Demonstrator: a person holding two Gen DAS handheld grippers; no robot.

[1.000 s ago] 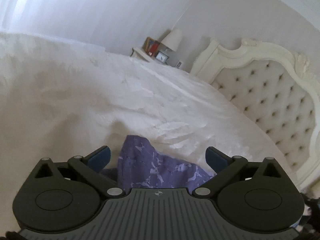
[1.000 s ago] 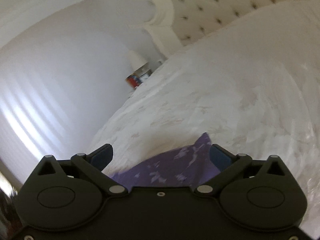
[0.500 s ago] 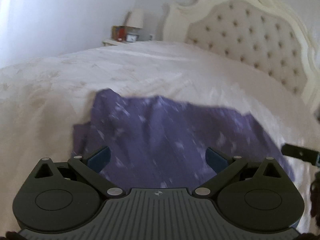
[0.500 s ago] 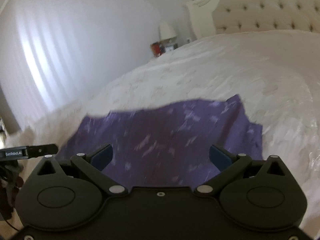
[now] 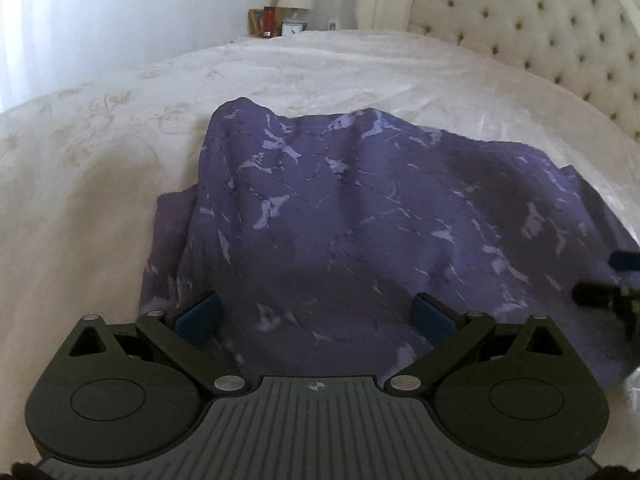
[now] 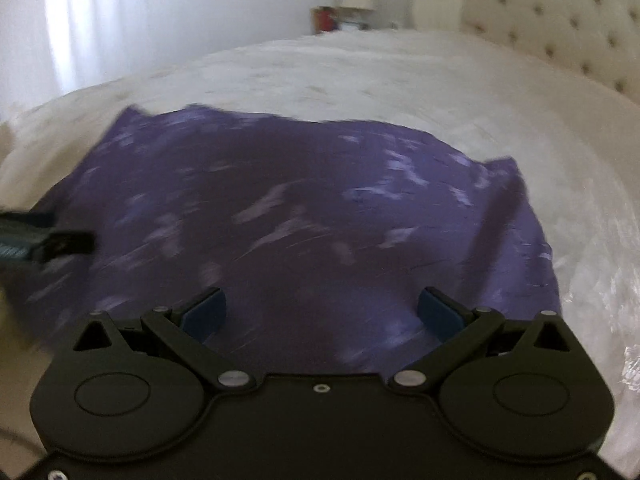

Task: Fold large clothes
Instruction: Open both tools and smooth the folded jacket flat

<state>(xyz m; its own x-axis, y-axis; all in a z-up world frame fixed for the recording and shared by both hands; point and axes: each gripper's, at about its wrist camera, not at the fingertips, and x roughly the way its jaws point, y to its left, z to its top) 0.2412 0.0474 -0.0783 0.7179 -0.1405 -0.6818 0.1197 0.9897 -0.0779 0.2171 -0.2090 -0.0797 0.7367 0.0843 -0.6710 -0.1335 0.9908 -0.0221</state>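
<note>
Risk noted: purple garment (image 5: 372, 216) lies rumpled on the bed (image 5: 320, 68), and neither hand-held gripper has hold of it.

I judge the main hazard to be a crooked fold: the cloth is humped toward the headboard (image 5: 560, 28) side, with a layer doubled under along its left edge, so a pinch taken now could catch two layers or drag the whole piece across the slick bedspread. The right-wrist view is blurred, so I would not trust a grasp point from it. My left hand-held gripper (image 5: 316, 312) stands wide open over the near edge of the garment, holding nothing; whether its fingers touch the cloth I cannot tell. My right hand-held gripper (image 6: 322, 312) is likewise spread wide and empty above the near edge.
</note>
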